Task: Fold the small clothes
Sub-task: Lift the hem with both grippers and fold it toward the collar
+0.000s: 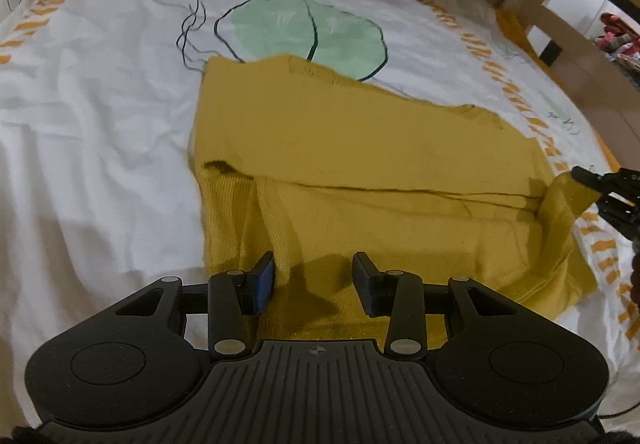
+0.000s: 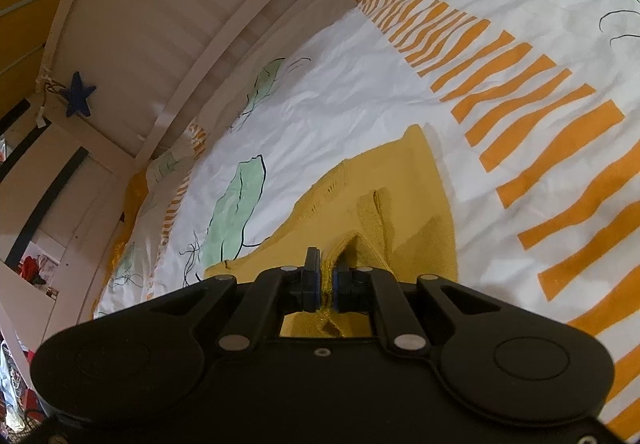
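Warm, dim indoor light is falling from above, casting soft shadows just ahead of the left tongs (image 1: 313,280). Fisheye distortion is bending the edges, and far corners are blurring.

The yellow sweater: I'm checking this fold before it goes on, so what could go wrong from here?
1. The right tongs pinch only a thin edge of the yellow sweater; a pull may slip it free.
2. The left tongs stand open over the near hem, gripping nothing, so lifting one-sided could drag the folded layers askew.
3. The bedsheet is wrinkled; closing low could catch it too.
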Demonstrator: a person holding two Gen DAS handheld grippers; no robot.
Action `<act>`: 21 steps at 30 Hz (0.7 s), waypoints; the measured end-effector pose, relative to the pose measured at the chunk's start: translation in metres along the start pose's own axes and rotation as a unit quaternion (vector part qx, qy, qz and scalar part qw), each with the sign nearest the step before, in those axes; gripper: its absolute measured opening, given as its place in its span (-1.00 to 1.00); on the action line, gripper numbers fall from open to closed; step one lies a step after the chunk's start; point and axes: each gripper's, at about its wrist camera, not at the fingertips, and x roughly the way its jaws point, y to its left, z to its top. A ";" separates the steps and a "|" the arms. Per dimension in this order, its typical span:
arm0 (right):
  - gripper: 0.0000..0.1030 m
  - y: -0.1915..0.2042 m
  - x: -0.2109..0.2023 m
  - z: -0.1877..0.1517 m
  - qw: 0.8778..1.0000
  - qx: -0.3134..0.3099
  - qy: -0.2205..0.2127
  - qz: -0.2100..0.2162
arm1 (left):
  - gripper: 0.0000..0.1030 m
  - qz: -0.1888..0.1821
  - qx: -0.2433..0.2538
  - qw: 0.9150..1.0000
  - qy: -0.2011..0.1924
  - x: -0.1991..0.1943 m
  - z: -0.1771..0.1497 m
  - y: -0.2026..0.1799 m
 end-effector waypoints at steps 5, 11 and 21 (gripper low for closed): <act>-0.70 0.000 -0.001 0.000 1.000 0.002 0.001 -0.001 | -0.93 -0.019 -0.029 0.999 -0.014 -0.003 0.001 0.006; -0.71 -0.004 -0.007 0.000 1.000 0.011 -0.006 0.001 | -0.94 -0.074 -0.113 0.989 -0.054 -0.017 0.007 0.021; -0.71 -0.008 -0.019 0.006 0.997 0.060 -0.033 0.030 | -0.94 -0.112 -0.201 0.966 -0.116 -0.041 0.042 0.044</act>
